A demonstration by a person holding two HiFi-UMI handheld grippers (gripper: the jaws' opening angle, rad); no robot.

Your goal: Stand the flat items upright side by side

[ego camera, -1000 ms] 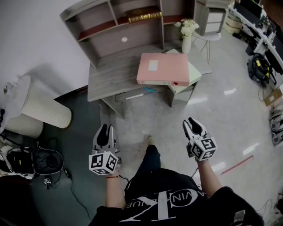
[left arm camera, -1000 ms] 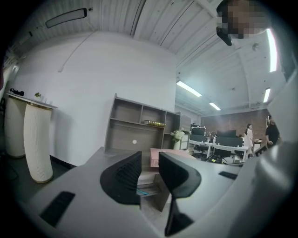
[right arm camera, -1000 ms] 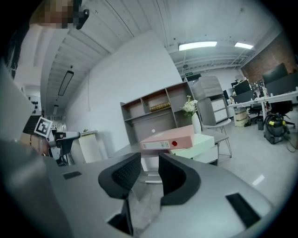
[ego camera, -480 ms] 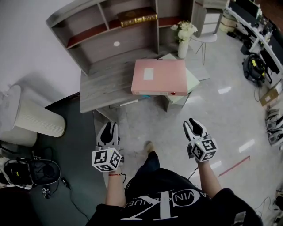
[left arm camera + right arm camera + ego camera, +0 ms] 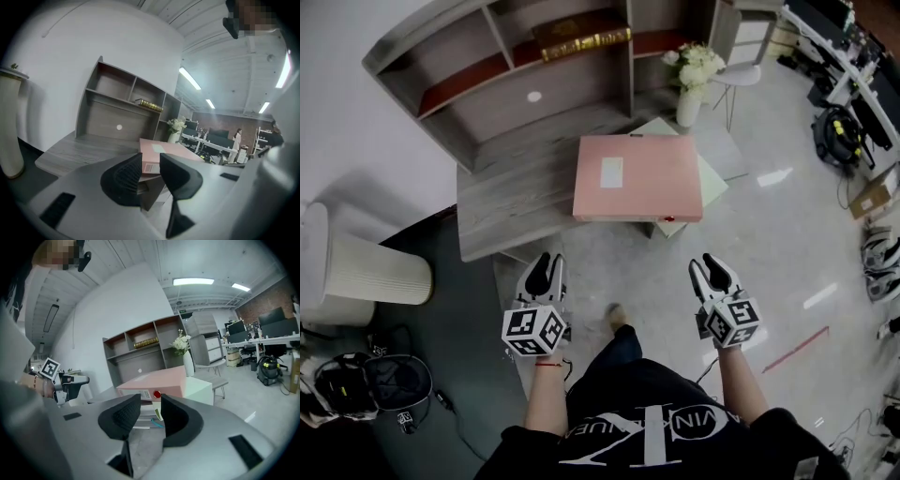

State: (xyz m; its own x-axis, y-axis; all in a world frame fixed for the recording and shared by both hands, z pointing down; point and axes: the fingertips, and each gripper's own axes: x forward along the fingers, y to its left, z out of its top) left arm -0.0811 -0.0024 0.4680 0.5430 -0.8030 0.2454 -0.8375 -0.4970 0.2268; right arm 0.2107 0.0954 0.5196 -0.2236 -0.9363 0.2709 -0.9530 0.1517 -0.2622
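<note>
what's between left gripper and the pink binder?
Nothing loose: only bare floor and the desk's front edge separate the left gripper from the pink binder. Head view shows it. Jaws apart, empty.

I face the grey wooden desk's (image 5: 502, 202) front edge. On its right half the pink box file (image 5: 637, 178) lies flat on the pale green folder (image 5: 713, 184). Along its back stands the grey shelf unit (image 5: 487, 94), at its back right corner the white flower vase (image 5: 689, 101).

left claw (image 5: 546, 264): jaws slightly apart, empty | right claw (image 5: 711, 266): jaws have just been opening, empty
</note>
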